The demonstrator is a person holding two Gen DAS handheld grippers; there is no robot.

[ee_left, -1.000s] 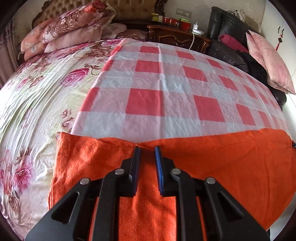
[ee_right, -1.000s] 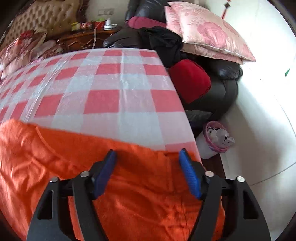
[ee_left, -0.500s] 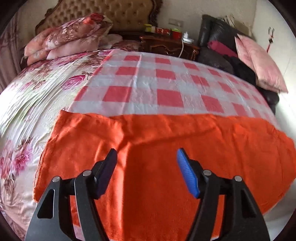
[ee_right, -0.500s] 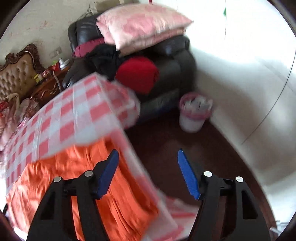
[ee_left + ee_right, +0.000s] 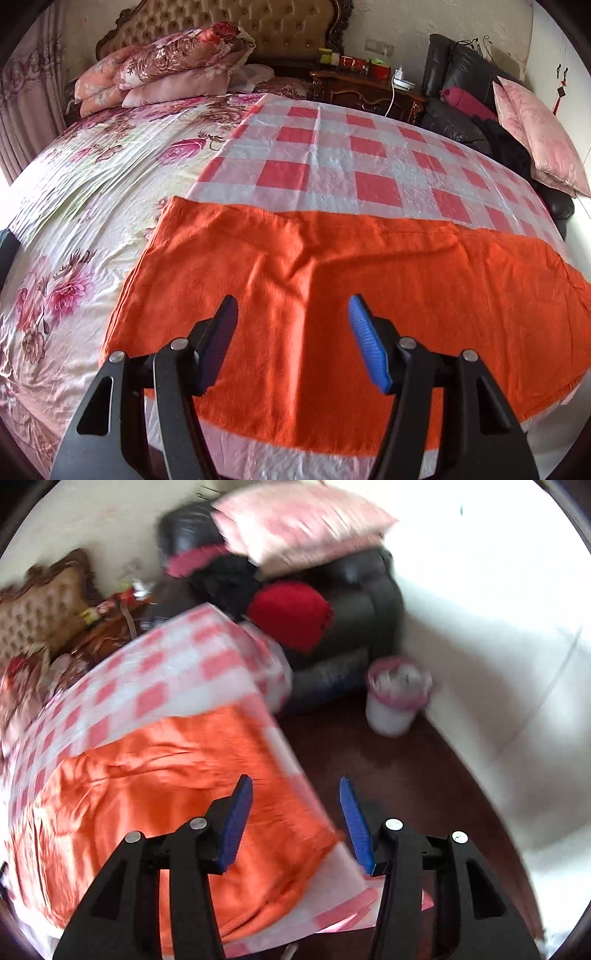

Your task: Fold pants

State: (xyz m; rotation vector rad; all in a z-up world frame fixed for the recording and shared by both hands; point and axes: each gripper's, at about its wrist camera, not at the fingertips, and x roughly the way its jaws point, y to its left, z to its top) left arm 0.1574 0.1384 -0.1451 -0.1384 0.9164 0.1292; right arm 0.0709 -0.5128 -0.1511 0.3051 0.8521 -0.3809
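Note:
The orange pants [image 5: 332, 266] lie flat, folded lengthwise into a wide band, across the near end of the red-and-white checked cloth [image 5: 369, 162] on the bed. My left gripper [image 5: 291, 339] is open and empty, raised above the middle of the pants. In the blurred right wrist view the pants [image 5: 155, 794] lie at the left, reaching the bed's corner. My right gripper [image 5: 295, 812] is open and empty, above that corner of the pants and the bed edge.
A floral bedspread [image 5: 92, 177] covers the bed's left side, with stacked pillows [image 5: 166, 70] at the headboard. A wooden nightstand [image 5: 365, 88] and a black sofa [image 5: 351, 602] with cushions stand beyond the bed. A white bin [image 5: 395, 698] stands on the dark floor.
My left gripper opened, let go of the pants' far edge and pulled back and up. My right gripper stayed open, lifted off the pants and swung right toward the bed corner.

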